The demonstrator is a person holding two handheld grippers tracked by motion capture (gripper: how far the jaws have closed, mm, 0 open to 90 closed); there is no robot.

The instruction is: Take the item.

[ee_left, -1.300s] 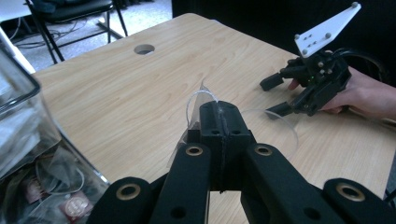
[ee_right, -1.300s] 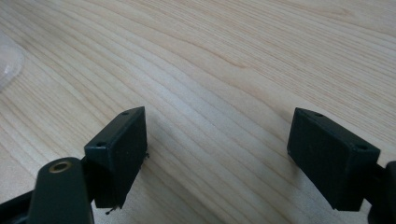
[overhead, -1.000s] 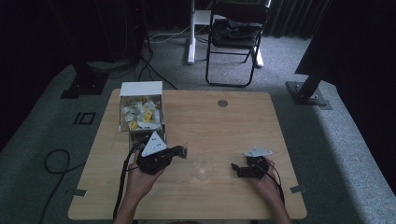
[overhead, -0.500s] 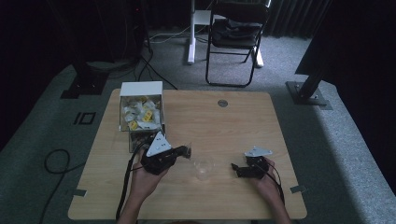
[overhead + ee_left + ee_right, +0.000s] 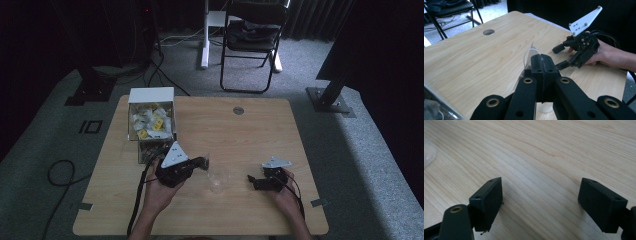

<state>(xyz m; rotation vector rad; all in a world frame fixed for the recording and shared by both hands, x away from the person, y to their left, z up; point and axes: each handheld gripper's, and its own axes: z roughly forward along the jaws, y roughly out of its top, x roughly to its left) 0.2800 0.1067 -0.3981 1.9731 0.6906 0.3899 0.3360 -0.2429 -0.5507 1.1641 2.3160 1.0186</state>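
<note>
Pinching the rim of a clear plastic cup [image 5: 218, 179] with the left gripper [image 5: 202, 162], fingers [image 5: 541, 67] closed on the thin wall. Cup upright on the bench [image 5: 260, 130], sitting at about 4 o'clock from the left gripper body, between both hands. Right gripper [image 5: 251, 181] at 3 o'clock of the cup, near but not touching, fingers [image 5: 487, 202] spread wide over bare wood. Open box of packets [image 5: 150, 120] at 11 o'clock, near the left edge. Cable hole [image 5: 238, 110] at 1 o'clock. Wide open bench toward 12 and 2 o'clock; near edge close behind the hands.
</note>
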